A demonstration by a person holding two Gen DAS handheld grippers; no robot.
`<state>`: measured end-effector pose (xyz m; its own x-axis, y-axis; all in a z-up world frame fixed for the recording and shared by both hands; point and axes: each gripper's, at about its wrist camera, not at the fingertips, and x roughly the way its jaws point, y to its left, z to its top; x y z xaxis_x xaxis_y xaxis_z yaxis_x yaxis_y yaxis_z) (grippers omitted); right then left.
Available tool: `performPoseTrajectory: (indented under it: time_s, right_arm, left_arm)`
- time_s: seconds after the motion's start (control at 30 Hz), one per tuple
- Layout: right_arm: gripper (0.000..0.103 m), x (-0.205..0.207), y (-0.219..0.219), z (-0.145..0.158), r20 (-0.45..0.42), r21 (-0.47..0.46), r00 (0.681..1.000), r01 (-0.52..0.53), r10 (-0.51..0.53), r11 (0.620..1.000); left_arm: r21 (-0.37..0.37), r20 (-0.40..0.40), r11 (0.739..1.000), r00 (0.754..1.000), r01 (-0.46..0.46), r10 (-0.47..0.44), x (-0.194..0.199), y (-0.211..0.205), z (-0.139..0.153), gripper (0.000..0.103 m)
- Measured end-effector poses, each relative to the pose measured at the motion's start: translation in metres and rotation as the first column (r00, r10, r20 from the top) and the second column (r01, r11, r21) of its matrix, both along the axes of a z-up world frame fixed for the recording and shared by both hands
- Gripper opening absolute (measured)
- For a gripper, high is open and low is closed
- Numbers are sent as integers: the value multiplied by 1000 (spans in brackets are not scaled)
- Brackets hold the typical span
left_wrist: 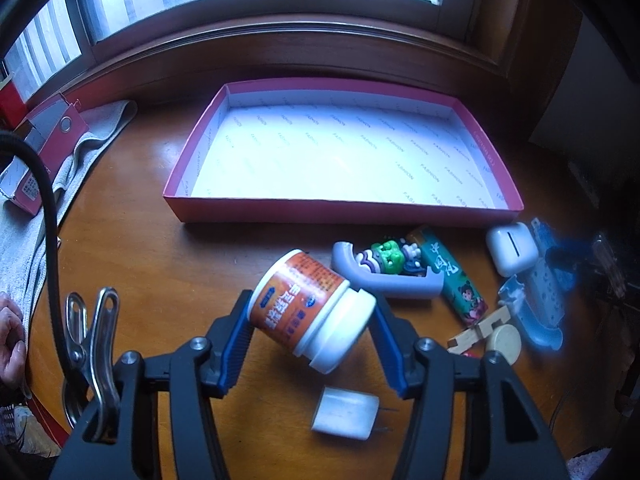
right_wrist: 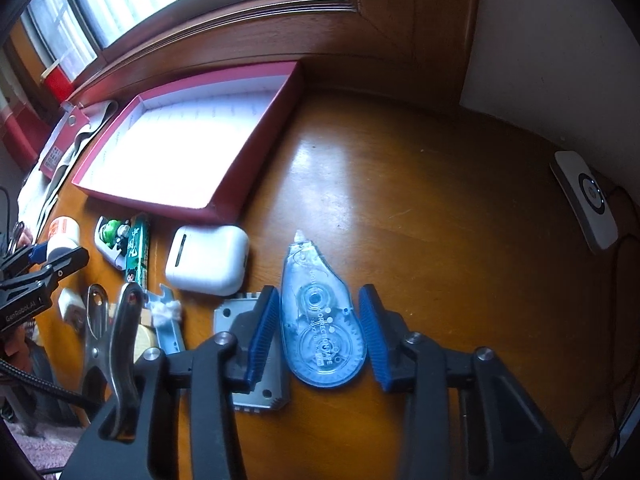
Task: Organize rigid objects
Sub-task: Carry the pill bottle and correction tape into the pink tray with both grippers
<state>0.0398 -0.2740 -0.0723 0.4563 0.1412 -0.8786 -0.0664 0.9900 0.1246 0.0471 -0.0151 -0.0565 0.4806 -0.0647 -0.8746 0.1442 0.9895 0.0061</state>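
Evidently the sorting has only just started: the red box (left_wrist: 344, 210) by the window holds nothing yet, and the clutter sits on the wooden desk (right_wrist: 440, 208) in front of it. The left gripper (left_wrist: 312, 332) has its blue pads pressed against an orange-labelled white jar (left_wrist: 310, 310), which tilts cap-down above the desk, just over a white plug adapter (left_wrist: 346, 412); I'd judge its next move is a carry forward over the near wall and a gentle release inside. The right gripper (right_wrist: 318, 332) is spread wide around a clear blue correction tape (right_wrist: 320, 320) lying flat, pads apart from its sides, so it needs closing before lifting.
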Motion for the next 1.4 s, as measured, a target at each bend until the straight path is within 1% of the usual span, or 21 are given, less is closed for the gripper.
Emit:
performPoseTrajectory:
  time_s: [0.07, 0.17, 0.23, 0.27, 0.33, 0.4, 0.47, 0.53, 0.57, 0.7, 0.8, 0.87, 0.9, 1.13, 1.27, 1.4]
  right_arm:
    - [41, 1, 0, 0, -5, 8, 1000, 4, -4, 1000]
    - [41, 6, -7, 0, -26, 89, 999, 28, -25, 996]
    - [41, 12, -10, 0, -47, 114, 997, 68, -63, 991]
    - [41, 14, -9, 0, -49, 98, 996, 76, -71, 992]
    - [41, 17, 2, 1, -43, 31, 997, 66, -64, 997]
    - [41, 18, 16, -1, -33, -63, 999, 32, -34, 998]
    - [41, 16, 31, -3, -17, -152, 1000, -4, 2, 988]
    - [41, 16, 32, -4, -17, -138, 1000, 1, -4, 990]
    - [38, 16, 32, -3, -15, -138, 1000, 4, -6, 990]
    - [38, 16, 31, -5, -11, -125, 1000, 3, -4, 992]
    - [37, 9, 28, -4, -2, -90, 1000, 20, -20, 996]
    - [37, 4, 25, -2, 19, -101, 1000, 18, -16, 995]
    - [37, 1, 19, 3, 27, -102, 1000, 14, -12, 995]
    - [37, -12, 30, 30, 80, -80, 996, -21, 27, 997]
    - [37, -9, 41, 46, 99, -54, 993, -50, 56, 997]
    - [37, 2, 54, 56, 106, -31, 991, -83, 86, 996]
  left_arm:
    - [-2, 4, 1000, 1000, 0, 0, 0, 1, 2, 59]
    - [-5, 10, 1000, 1000, 1, -1, -1, 1, 4, 59]
    - [-4, 11, 1000, 1000, 2, -2, -1, 1, 4, 59]
    - [-3, 12, 1000, 1000, 2, -2, -1, 1, 4, 59]
    - [2, 10, 1000, 1000, 2, -2, -2, 1, 4, 59]
    - [3, 10, 1000, 1000, 2, -2, -1, 1, 4, 59]
    - [3, 11, 1000, 1000, -2, 2, -1, 2, 4, 59]
    - [2, 11, 1000, 1000, -6, 6, -1, 4, 4, 59]
    - [3, 11, 1000, 1000, -8, 8, -1, 5, 4, 59]
    - [3, 16, 1000, 1000, -8, 8, -1, 6, 5, 59]
    - [4, 18, 1000, 1000, -9, 9, 0, 7, 7, 59]
    - [3, 16, 1000, 1000, -12, 12, 1, 7, 7, 59]
    - [2, 16, 1000, 1000, -13, 13, 2, 7, 8, 59]
    - [-4, 21, 1000, 1000, -19, 19, 8, 8, 15, 59]
    - [-7, 33, 1000, 999, -24, 24, 16, 9, 23, 59]
    - [-1, 48, 1000, 998, -29, 29, 27, 7, 30, 59]
